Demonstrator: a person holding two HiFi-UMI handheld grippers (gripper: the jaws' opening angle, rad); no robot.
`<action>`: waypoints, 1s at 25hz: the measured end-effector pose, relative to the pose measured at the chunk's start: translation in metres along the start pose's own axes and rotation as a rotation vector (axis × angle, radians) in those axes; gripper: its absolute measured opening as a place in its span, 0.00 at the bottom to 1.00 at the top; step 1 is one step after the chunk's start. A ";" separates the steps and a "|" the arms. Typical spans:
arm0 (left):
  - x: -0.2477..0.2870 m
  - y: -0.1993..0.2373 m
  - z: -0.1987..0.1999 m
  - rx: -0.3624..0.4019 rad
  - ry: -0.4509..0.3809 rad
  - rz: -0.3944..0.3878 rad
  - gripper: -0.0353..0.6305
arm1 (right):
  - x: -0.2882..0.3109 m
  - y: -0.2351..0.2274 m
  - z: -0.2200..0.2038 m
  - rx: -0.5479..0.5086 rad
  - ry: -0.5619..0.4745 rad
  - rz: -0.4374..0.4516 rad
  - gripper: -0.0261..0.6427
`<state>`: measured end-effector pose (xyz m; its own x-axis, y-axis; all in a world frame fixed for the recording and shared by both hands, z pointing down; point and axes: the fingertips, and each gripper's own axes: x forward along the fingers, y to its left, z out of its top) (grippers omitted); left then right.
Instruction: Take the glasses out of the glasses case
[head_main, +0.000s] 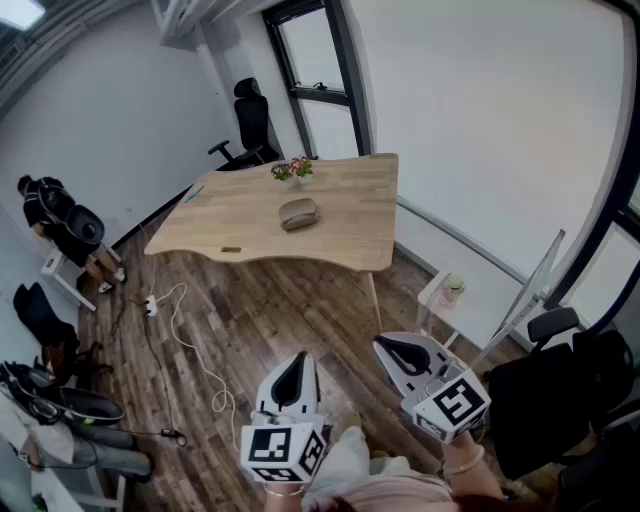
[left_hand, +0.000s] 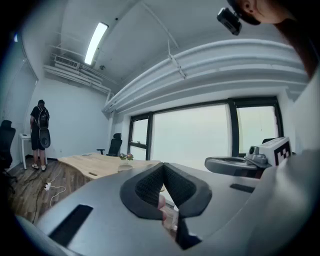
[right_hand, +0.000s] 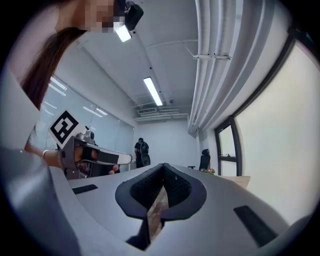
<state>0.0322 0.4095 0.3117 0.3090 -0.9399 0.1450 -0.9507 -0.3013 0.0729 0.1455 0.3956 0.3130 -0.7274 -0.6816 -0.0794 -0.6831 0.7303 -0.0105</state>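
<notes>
While your left gripper (head_main: 296, 368) and right gripper (head_main: 405, 352) are pinched together, empty, the glasses case (head_main: 298, 213) lies well apart on the wooden table (head_main: 350, 235); arrive like that and you could shove it away.

Small office: white walls (head_main: 480, 120), wood-plank floor (head_main: 290, 330). Light wooden desk (head_main: 340, 220) mid-room, small flower pot (head_main: 293, 172) near its far edge. Black office chair (head_main: 250, 122) behind it, beside a tall dark-framed window (head_main: 318, 75). Ceiling strip light (left_hand: 96, 42) on. White cable (head_main: 207, 375) trails across the floor.
</notes>
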 end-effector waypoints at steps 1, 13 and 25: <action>0.002 0.000 -0.002 0.000 0.004 0.000 0.05 | 0.001 -0.002 0.000 0.000 -0.006 0.001 0.04; 0.055 0.027 -0.007 -0.006 -0.001 -0.002 0.05 | 0.042 -0.028 -0.008 -0.018 -0.007 0.008 0.04; 0.147 0.058 0.004 -0.031 -0.014 -0.015 0.05 | 0.112 -0.097 -0.019 -0.018 0.012 0.015 0.04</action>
<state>0.0222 0.2528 0.3335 0.3231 -0.9375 0.1294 -0.9445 -0.3110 0.1054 0.1289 0.2476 0.3245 -0.7384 -0.6710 -0.0676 -0.6730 0.7396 0.0089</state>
